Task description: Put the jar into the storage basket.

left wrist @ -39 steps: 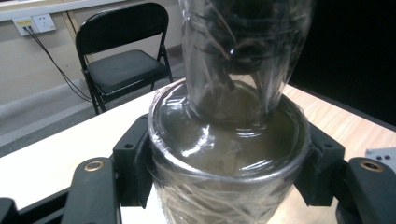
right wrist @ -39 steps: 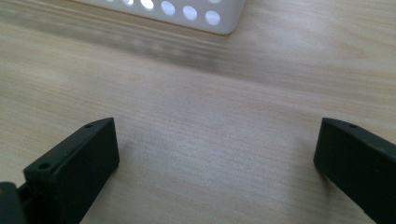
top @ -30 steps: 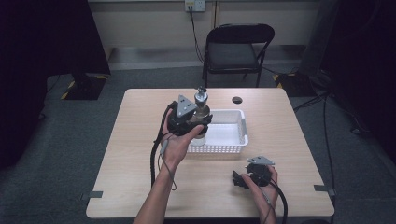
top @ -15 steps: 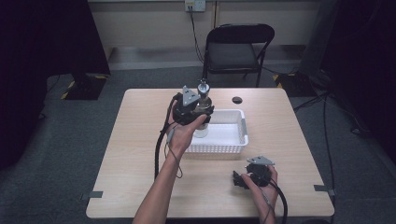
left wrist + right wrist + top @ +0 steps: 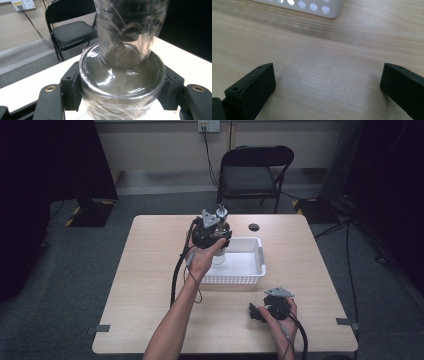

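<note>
My left gripper (image 5: 218, 232) is shut on a clear bottle (image 5: 220, 214) and holds it in the air over the left end of the white perforated basket (image 5: 252, 270). In the left gripper view the bottle (image 5: 122, 70) is wedged between both jaws at its wide round part, and its narrower part rises toward the top of that view. My right gripper (image 5: 256, 312) rests on the table near the front right with its jaws pointing left. In the right gripper view it (image 5: 328, 87) stands open over bare wood.
The basket's corner (image 5: 322, 10) lies just beyond the right gripper. A small black disc (image 5: 254, 227) sits on the table behind the basket. A black folding chair (image 5: 252, 175) stands past the table's far edge. Bare wooden table (image 5: 145, 285) spreads to the left.
My left gripper has carried the bottle slightly right and farther from the person, over the basket. The right gripper has stayed where it was.
</note>
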`<state>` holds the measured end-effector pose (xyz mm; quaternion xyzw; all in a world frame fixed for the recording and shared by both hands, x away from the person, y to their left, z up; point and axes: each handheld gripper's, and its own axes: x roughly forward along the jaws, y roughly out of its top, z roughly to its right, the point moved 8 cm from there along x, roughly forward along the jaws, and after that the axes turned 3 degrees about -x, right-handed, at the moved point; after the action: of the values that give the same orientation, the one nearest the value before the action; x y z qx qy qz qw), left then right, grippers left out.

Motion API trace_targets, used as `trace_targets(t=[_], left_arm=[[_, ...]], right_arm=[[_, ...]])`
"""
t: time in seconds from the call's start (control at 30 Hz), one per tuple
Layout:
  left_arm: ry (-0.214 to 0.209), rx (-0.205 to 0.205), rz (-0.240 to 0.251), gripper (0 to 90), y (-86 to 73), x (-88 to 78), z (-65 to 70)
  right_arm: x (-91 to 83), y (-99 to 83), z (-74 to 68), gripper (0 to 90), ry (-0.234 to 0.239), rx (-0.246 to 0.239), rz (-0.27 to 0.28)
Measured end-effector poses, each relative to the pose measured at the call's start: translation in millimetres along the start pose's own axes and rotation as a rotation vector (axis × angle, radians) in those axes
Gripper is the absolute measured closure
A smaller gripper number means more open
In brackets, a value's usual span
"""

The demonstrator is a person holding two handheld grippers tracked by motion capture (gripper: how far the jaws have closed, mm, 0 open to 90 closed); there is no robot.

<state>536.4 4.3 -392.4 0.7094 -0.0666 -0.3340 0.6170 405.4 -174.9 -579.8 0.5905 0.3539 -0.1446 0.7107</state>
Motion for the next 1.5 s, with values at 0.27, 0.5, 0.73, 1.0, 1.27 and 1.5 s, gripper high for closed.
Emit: trace_targets(t=[0.27, 0.5, 0.73, 1.0, 1.27, 1.5], left_arm=[[0.007, -0.012, -0.049, 34.1, -19.2, 17.0, -1.4], [0.012, -0.042, -0.074, 34.0, -37.3, 24.3, -5.7], [-0.006, -0.056, -0.082, 34.0, -48.7, 27.8, -8.2], [-0.019, -0.062, -0.073, 33.8, -51.8, 25.1, -10.3], [-0.033, -0.055, -0.082, 33.7, -56.2, 19.0, -12.4], [-0.022, -0.061, -0.084, 33.5, -56.8, 18.0, -11.4]], right_arm=[[0.0, -0.1, 0.0, 0.0, 0.001, 0.000, 0.000], [0.0, -0.1, 0.0, 0.0, 0.000, 0.000, 0.000], [0.0, -0.1, -0.1, 0.0, 0.000, 0.001, -0.001], [0.0, 0.0, 0.0, 0.0, 0.000, 0.000, 0.000], [0.0, 0.0, 0.0, 0.0, 0.000, 0.000, 0.000], [-0.1, -0.1, 0.0, 0.0, 0.000, 0.000, -0.001]])
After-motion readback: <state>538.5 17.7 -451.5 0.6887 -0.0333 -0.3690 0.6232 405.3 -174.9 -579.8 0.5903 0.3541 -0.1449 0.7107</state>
